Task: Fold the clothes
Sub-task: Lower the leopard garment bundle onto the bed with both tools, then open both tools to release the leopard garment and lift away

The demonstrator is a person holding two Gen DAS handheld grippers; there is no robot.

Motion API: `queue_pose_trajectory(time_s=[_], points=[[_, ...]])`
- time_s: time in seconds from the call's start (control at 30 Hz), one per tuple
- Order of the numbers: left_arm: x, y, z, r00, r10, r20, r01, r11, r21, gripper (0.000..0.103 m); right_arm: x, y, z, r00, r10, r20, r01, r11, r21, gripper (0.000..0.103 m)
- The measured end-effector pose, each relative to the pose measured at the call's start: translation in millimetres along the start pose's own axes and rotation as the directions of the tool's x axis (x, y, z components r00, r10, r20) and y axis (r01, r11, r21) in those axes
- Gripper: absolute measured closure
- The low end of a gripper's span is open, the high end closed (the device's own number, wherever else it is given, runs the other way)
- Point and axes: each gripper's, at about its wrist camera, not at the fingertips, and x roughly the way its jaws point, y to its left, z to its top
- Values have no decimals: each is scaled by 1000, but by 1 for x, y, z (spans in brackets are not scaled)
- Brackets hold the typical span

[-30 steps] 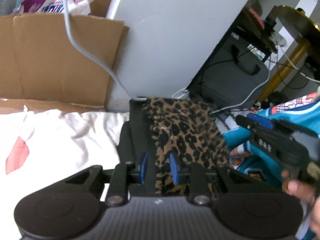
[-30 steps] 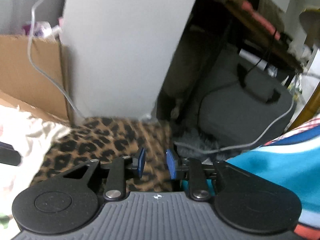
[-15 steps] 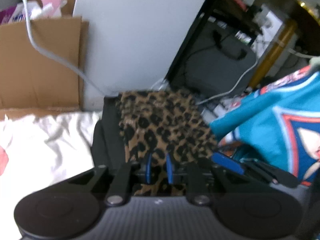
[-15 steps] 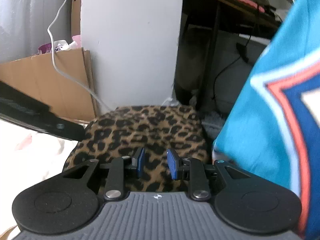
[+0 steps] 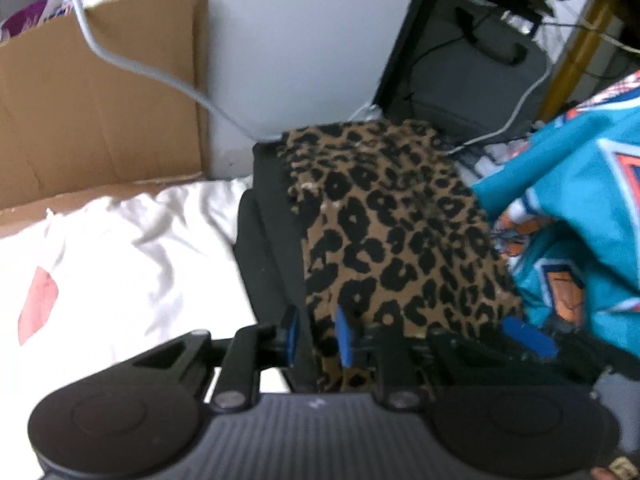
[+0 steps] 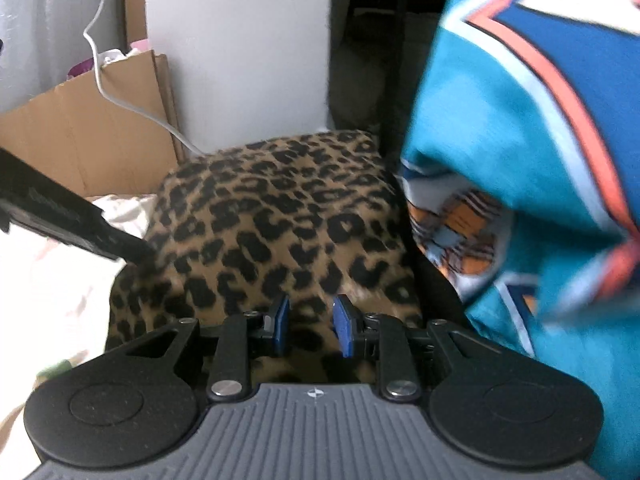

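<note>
Left gripper (image 5: 316,338): jaws opening right now, with the near edge of the leopard-print garment (image 5: 396,236) and the black garment (image 5: 272,248) under it sitting between the blue pads; whether the pads press on the cloth I cannot tell.
Right gripper (image 6: 308,330): jaws part-way apart over the leopard cloth, nothing pinched between the pads that I can see — it hovers at the near edge, released.
Leopard-print garment: lies as a folded block on top of the black layer, on the white bedsheet (image 5: 112,264); looks like it sits there as the start of a finished stack.
Teal jersey (image 6: 532,168): bunched and hanging at the right, touching the leopard block's edge; what holds it up is out of view, and it reads as the next piece to fold.
Both tools together: side by side at the same near edge, likely to square up or press the fold flat.
Backdrop: cardboard box (image 5: 92,112), white panel (image 5: 296,44) and a grey cable (image 5: 160,76) beyond the bed's far edge, well clear of the work.
Watch-out: the jersey could drag across and rumple the tidy block.
</note>
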Motion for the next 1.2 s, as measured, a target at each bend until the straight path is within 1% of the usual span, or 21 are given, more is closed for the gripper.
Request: queue_pose_trajectory(time_s=[0.1, 0.17, 0.23, 0.33, 0.4, 0.47, 0.5, 0.57, 0.6, 0.67, 0.83, 0.9, 0.97, 1.03, 1.07, 1.1, 1.13, 1.17, 1.2], points=[[-19, -2, 5, 997, -44, 64, 44, 999, 1, 86, -11, -7, -11, 1000, -22, -11, 22, 999, 27, 72], [-25, -7, 7, 993, -77, 85, 76, 997, 6, 90, -22, -9, -14, 999, -22, 22, 21, 999, 49, 72], [-25, -15, 5, 992, -84, 89, 82, 996, 27, 91, -35, -11, -15, 997, -19, 70, 14, 997, 70, 72], [-15, -24, 0, 994, -84, 68, 82, 996, 32, 91, -43, -9, -13, 995, -16, 94, 9, 998, 69, 72], [-6, -26, -7, 996, -74, 49, 73, 997, 25, 90, -39, -7, -12, 996, -8, 87, 2, 998, 68, 72], [6, -27, -15, 999, -45, 20, 45, 999, 21, 91, -33, -8, -12, 997, -8, 73, 3, 998, 70, 72], [11, -27, -19, 1000, -23, 10, 23, 999, 24, 91, -30, -9, -13, 998, -7, 62, 2, 997, 75, 72], [18, -28, -25, 999, 44, 12, -44, 998, 44, 92, -23, -11, -17, 999, -15, 36, 12, 996, 84, 72], [20, -26, -26, 999, 53, 12, -54, 998, 41, 91, -19, -13, -19, 1000, -21, 24, 19, 996, 86, 72], [21, -22, -28, 998, 58, 8, -59, 998, 26, 91, -14, -16, -23, 999, -32, 0, 32, 995, 93, 72], [17, -12, -32, 995, 97, -24, -96, 995, 32, 92, -16, -22, -27, 997, -51, -51, 57, 991, 123, 72], [12, -2, -36, 996, 84, -43, -85, 996, -5, 92, -21, -22, -26, 997, -51, -55, 58, 991, 121, 72], [4, 6, -39, 997, 59, -56, -61, 997, -36, 91, -29, -20, -23, 998, -35, -53, 42, 990, 136, 72], [-5, 8, -41, 997, 46, -59, -48, 998, -41, 84, -36, -16, -20, 998, -28, -51, 35, 988, 148, 72], [-10, 8, -42, 997, 47, -58, -50, 998, -39, 70, -40, -13, -17, 998, -24, -52, 32, 987, 155, 71], [-16, 9, -42, 997, 49, -54, -52, 998, -42, 52, -44, -10, -15, 998, -18, -53, 26, 987, 161, 70], [-22, 9, -41, 998, 50, -44, -52, 997, -48, 43, -46, -7, -12, 998, -13, -56, 22, 986, 167, 63], [-29, 9, -41, 998, 55, -31, -56, 997, -51, 32, -49, -4, -9, 998, -11, -60, 21, 985, 171, 52], [-36, 8, -41, 998, 60, -16, -60, 997, -48, 30, -51, 0, -5, 998, -9, -64, 20, 985, 174, 46]])
